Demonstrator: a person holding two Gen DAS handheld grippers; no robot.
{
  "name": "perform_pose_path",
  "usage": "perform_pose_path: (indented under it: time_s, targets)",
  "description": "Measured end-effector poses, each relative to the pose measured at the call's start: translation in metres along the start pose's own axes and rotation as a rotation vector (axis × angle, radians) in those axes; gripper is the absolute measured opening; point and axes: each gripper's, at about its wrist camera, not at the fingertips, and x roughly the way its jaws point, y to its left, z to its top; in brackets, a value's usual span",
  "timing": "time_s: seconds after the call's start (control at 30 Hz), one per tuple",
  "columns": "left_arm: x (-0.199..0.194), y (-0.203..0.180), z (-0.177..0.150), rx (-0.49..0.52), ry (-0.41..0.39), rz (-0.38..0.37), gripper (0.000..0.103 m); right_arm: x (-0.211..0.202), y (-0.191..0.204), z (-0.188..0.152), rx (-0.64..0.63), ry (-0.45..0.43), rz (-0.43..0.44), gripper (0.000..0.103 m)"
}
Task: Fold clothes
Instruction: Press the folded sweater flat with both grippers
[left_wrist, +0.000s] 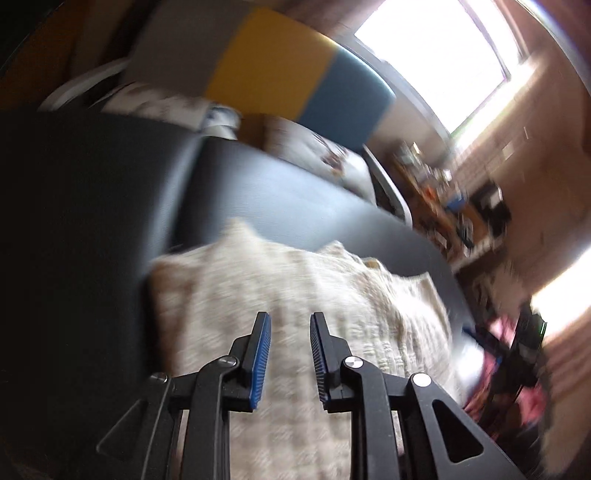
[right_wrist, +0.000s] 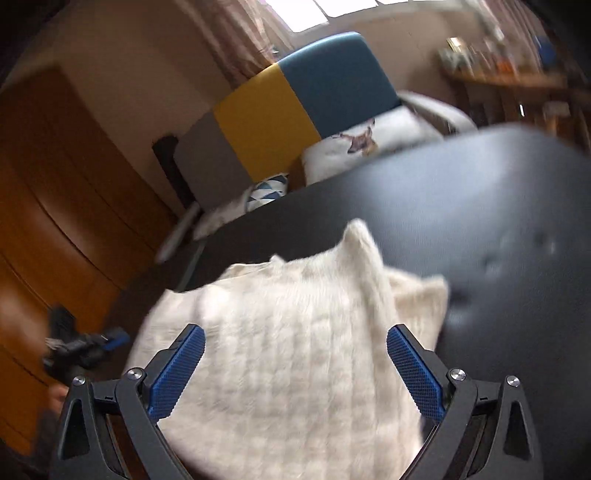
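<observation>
While unheld, sweater (right_wrist: 295, 332) beneath tongs (right_wrist: 295, 354)

light: daylight from blown-out window (left_wrist: 436, 55) | glare: sunlit wall patch | blur: strong motion smear, both views | edges: fisheye bending, dark corners | bench (right_wrist: 480, 206): dim, shadowed

Left tongs (left_wrist: 290, 321) narrowly parted, right tongs (right_wrist: 295, 341) spread wide — both empty, angled downward.
</observation>
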Motion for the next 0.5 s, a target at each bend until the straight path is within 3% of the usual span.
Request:
perform_pose_path:
  time_s: [0.23, 0.4, 0.47, 0.5]
  targets:
    - [0.051, -0.028, 0.023, 0.083, 0.074, 0.07, 0.02, 0.057, 0.021, 0.028, -0.14, 0.107, -0.206, 0.094]
    - [0.07, -0.03, 0.018, 0.082, 0.097, 0.089, 0.022, 0.093, 0.024, 0.031, -0.188, 0.182, -0.267, 0.093]
    - [0.075, -0.028, 0.014, 0.088, 0.112, 0.087, 0.022, 0.101, 0.025, 0.028, -0.216, 0.2, -0.286, 0.086]
    - [0.076, -0.028, 0.012, 0.099, 0.116, 0.093, 0.019, 0.104, 0.025, 0.027, -0.226, 0.206, -0.292, 0.077]
